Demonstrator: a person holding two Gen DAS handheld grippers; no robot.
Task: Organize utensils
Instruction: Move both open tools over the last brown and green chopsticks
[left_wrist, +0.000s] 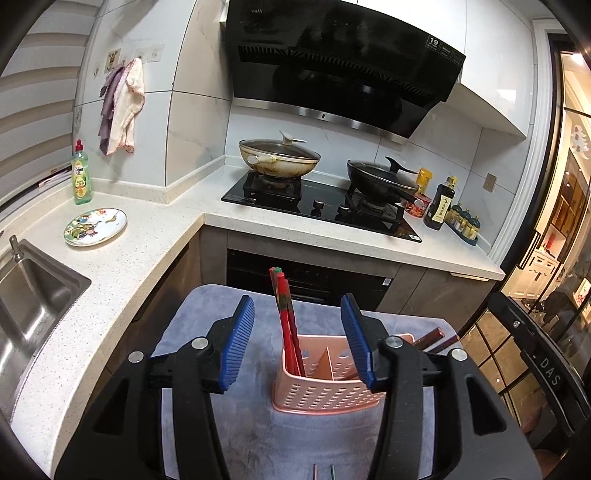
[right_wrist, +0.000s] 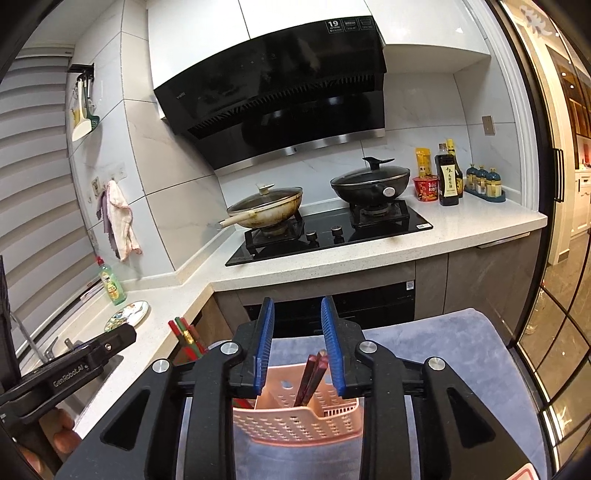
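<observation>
A pink perforated utensil basket (left_wrist: 325, 391) with a divider stands on a blue-grey cloth (left_wrist: 258, 435). Red chopsticks (left_wrist: 286, 325) stand upright in its left compartment. Dark brown chopsticks (left_wrist: 434, 338) lean out of its right side. My left gripper (left_wrist: 297, 341) is open and empty, its blue pads either side of the red chopsticks without touching them. In the right wrist view the basket (right_wrist: 299, 421) sits below my right gripper (right_wrist: 297, 343), which is open around the tops of the dark chopsticks (right_wrist: 312, 376). The red chopsticks (right_wrist: 186, 336) show at left.
A white counter (left_wrist: 140, 266) runs along the left with a steel sink (left_wrist: 33, 306), a painted plate (left_wrist: 95, 226) and a green soap bottle (left_wrist: 81, 173). Behind are a hob (left_wrist: 321, 210) with two lidded pans, and sauce bottles (left_wrist: 439, 206). Glass doors stand at right.
</observation>
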